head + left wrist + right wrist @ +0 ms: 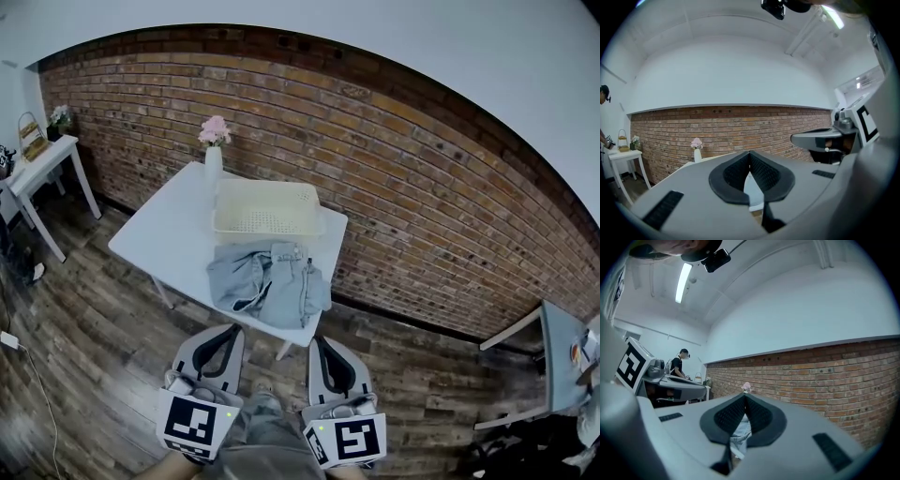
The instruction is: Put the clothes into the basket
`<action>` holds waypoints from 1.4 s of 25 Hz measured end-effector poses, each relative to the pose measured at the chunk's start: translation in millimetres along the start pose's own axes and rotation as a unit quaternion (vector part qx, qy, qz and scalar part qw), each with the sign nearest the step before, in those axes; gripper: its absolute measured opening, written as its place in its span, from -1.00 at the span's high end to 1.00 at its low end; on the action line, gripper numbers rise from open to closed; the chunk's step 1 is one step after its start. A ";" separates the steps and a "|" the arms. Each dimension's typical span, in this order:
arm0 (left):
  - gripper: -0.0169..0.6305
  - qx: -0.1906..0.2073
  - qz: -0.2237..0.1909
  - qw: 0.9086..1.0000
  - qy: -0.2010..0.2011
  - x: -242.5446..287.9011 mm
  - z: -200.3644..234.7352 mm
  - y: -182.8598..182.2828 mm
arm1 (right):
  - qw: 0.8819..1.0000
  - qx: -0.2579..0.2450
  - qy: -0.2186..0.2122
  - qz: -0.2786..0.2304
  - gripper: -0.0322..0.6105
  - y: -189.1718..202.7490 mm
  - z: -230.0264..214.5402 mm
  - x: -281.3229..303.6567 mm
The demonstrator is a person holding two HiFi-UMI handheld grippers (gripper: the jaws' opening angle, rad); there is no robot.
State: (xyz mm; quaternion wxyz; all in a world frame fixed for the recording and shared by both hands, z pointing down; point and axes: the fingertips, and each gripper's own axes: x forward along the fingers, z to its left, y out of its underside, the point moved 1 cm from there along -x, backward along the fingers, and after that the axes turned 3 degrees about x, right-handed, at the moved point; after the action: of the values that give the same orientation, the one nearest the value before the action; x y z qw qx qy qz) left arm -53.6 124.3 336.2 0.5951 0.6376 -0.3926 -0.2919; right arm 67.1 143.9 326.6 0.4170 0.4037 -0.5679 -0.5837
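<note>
left gripper [228,334] jaws clenched, empty, short of the white desk [164,239], grey-blue clothes [270,286] heaped at its near edge touching the cream basket [225,223], right gripper [321,345] jaws clenched, empty.

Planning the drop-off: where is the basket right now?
In the head view the basket sits on the white table, right of the vase, between the clothes and the brick wall.

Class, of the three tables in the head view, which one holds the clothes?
The middle table, by the brick wall: only it bears the grey clothes and cream basket.
</note>
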 end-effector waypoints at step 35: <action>0.92 -0.026 0.070 0.996 -0.048 190.0 104.9 44.4 | 0.994 -0.005 -0.079 0.069 0.89 51.4 -80.6 212.1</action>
State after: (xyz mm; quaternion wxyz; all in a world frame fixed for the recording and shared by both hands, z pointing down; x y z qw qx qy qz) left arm -49.4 -91.7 385.4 0.6108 0.5782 -0.4566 -0.2901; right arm 75.5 -83.2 376.2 0.4120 0.3141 -0.6227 -0.5864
